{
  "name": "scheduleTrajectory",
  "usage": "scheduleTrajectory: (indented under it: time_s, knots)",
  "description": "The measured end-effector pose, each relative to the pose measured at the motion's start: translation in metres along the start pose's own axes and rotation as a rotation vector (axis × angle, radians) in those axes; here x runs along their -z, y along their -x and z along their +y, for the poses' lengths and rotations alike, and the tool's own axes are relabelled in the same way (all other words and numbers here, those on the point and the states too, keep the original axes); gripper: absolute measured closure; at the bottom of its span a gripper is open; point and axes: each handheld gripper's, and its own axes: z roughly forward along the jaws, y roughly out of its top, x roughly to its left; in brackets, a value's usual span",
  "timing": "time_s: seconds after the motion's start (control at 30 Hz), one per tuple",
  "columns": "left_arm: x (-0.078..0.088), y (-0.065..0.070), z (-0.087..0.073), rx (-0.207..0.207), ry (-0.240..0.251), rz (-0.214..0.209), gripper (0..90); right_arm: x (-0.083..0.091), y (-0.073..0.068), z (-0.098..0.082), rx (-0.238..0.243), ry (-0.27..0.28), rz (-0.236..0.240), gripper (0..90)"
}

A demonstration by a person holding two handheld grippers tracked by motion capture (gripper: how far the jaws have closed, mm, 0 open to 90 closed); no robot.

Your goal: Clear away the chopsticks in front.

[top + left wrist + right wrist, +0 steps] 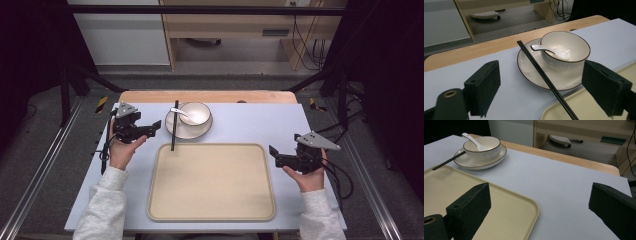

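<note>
Both tools released, nothing held: left tool just beside the white brown-rimmed plate, right tool near the empty beige plastic tray. White ribbed bowl with white ceramic spoon sits on the plate; black chopsticks lean across the plate rim onto the pale blue surface. Looks pre-grasp; likely next: left closes on the chopsticks.

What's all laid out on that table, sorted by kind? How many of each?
Bowl: 1
Plate: 1
Spoon: 1
Black chopsticks: 1 pair, lying too close together to separate
Tray: 1
Total: 5 kinds
</note>
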Motion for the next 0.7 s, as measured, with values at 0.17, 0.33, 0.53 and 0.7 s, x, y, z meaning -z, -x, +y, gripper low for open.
scheduleTrajectory:
  time_s: [0.17,0.33,0.53,0.7]
  knots:
    - [-0.011,-0.002,0.008,-0.004,-0.008,0.006,16.4,0.000,0.000,0.000,0.001,-0.001,-0.001,4.6]
    - [-0.024,-0.001,0.007,0.002,-0.012,0.002,17.8,0.000,0.001,0.000,-0.002,0.001,0.000,4.6]
    - [-0.041,0.000,-0.001,-0.019,-0.061,0.027,19.5,-0.001,0.000,-0.001,0.001,-0.005,0.001,4.7]
    - [-0.052,-0.002,-0.006,-0.011,-0.088,0.035,27.5,-0.002,0.000,-0.001,-0.001,-0.008,0.003,4.9]
